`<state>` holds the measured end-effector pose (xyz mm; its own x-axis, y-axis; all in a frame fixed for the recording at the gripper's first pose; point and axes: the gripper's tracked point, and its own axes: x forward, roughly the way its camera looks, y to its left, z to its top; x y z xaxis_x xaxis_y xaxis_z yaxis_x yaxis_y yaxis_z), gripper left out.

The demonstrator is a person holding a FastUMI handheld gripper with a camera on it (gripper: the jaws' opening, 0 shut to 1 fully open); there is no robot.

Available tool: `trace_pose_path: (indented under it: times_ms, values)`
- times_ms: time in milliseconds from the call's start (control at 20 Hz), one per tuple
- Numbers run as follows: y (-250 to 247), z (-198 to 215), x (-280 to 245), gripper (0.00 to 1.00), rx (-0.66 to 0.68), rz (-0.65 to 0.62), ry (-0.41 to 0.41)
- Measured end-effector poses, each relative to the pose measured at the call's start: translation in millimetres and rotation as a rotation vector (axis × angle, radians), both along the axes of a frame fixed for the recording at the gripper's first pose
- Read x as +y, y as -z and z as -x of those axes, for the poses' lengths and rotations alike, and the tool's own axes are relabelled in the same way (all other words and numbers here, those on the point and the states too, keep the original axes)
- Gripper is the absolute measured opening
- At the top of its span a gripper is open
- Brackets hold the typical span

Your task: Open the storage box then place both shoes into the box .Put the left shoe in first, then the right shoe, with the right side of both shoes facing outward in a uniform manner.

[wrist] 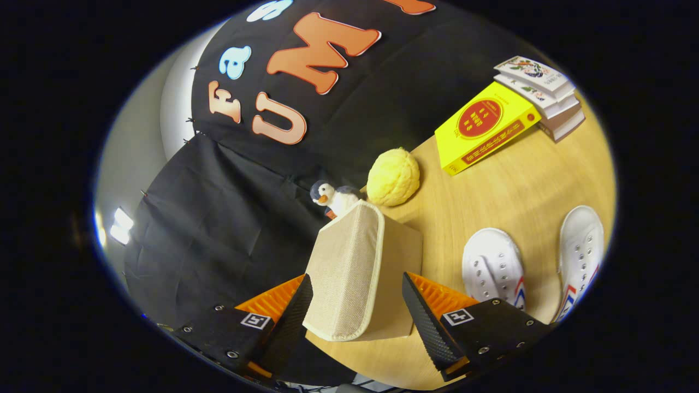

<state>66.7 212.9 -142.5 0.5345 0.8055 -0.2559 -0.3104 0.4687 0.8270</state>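
Clearly, the storage box [363,273] is the thing to handle first: a beige fabric box with a piped edge, standing on the wooden surface [491,185] between the fingers and just ahead of them. Its woven face and lid flap look soft and light, so it would likely give under pressure and slide rather than resist; the stitched rim of the flap seems the best place to take hold, since the flat cloth offers little to pinch. The gripper [357,305] stands wide, one finger at each side of the box, and neither pad presses on it as far as can be seen. At about 3 o'clock from the box lie the two white canvas shoes, the nearer shoe [492,267] and the farther shoe [581,251], soft and light too. Beyond the box, at 12 o'clock, are a toy penguin [332,197] and a yellow ball [393,177]; at 1 o'clock lies a yellow book [483,128] beside a stack of books [540,93].
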Motion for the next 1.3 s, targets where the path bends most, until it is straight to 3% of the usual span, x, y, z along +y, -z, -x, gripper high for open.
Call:
trace_pose_path:
  times_ms: [400,650,850,1000,1150,1250,1300]
  values:
    - [37.7,0.1,46.2,0.97,0.120,-0.024,-0.124]
    - [32.8,1.3,64.1,0.95,0.144,-0.055,-0.160]
    - [38.1,2.7,65.2,0.83,0.135,-0.025,-0.155]
    - [19.8,5.4,61.3,0.66,0.109,-0.052,-0.151]
    - [-1.1,3.9,54.0,0.57,0.069,-0.093,-0.112]
    - [-13.8,-0.5,47.0,0.42,0.038,-0.085,-0.061]
    - [-18.5,-1.0,44.8,0.25,0.021,-0.076,-0.038]
